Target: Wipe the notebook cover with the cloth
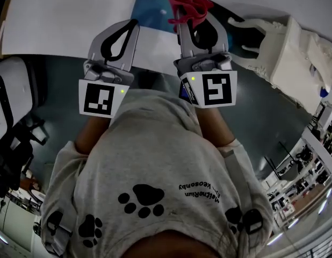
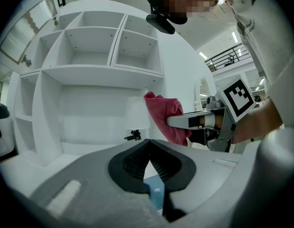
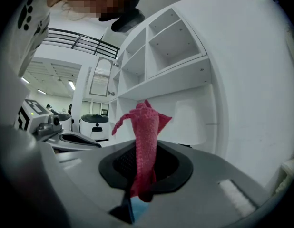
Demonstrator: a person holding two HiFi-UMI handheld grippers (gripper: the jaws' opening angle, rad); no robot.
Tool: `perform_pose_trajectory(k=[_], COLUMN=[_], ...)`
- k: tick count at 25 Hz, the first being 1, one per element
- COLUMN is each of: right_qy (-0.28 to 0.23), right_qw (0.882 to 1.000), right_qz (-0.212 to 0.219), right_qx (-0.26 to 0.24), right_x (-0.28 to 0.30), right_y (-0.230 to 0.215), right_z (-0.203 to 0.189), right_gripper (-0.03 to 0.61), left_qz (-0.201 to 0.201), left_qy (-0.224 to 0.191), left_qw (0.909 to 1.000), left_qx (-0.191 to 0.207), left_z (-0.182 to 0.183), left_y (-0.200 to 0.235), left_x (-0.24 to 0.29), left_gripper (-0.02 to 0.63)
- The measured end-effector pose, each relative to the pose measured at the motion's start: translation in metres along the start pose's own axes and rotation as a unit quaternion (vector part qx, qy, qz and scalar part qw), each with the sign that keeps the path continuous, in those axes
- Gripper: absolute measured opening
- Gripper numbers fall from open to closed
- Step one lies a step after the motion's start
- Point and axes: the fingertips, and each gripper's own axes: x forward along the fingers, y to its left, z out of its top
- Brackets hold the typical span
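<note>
Pinching red cloth in right gripper, left gripper seemingly closed

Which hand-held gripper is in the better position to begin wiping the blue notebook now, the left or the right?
Right, probably. The right hand-held gripper is shut on the red cloth, which hangs just beside the notebook in the head view. The left hand-held gripper is shut on nothing.

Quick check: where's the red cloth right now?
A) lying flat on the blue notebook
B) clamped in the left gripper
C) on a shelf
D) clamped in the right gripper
D: the red cloth stands pinched between the jaws of the right gripper, while the left gripper is shut on nothing.
</note>
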Motion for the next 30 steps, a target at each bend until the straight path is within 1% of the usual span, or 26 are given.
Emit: perform_pose_trajectory(k=[7, 11, 14, 18, 21, 27, 30], right_qy=[0.024, 0.036, 0.047, 0.063, 0.069, 0.081, 0.091], right_qw=[0.999, 0.999, 0.998, 0.996, 0.995, 0.993, 0.992], right_qz=[0.021, 0.032, 0.041, 0.060, 0.069, 0.073, 0.078], right_qx=[-0.015, -0.008, -0.007, -0.026, -0.032, -0.039, -0.046], right_x=[0.018, 0.024, 0.028, 0.035, 0.042, 0.060, 0.067], right_y=[0.000, -0.001, -0.002, 0.003, 0.009, 0.013, 0.011], right_z=[-0.025, -0.040, -0.052, -0.067, -0.072, -0.083, -0.095], right_gripper=[0.049, 0.049, 0.049, 0.049, 0.049, 0.049, 0.049], left_qz=[-0.003, 0.000, 0.000, -0.006, -0.014, -0.027, -0.029], left_qy=[0.022, 0.029, 0.032, 0.034, 0.038, 0.065, 0.077], left_qw=[0.9997, 0.9995, 0.9994, 0.9994, 0.9992, 0.9974, 0.9965], left_qx=[-0.010, -0.012, -0.010, -0.008, 0.005, 0.015, 0.010], left_z=[-0.034, -0.051, -0.063, -0.074, -0.081, -0.103, -0.115], left_y=[0.012, 0.014, 0.016, 0.020, 0.022, 0.024, 0.025], left_x=[0.011, 0.019, 0.024, 0.025, 0.025, 0.028, 0.031], left_gripper=[-0.002, -0.002, -0.002, -0.002, -0.002, -0.002, -0.002])
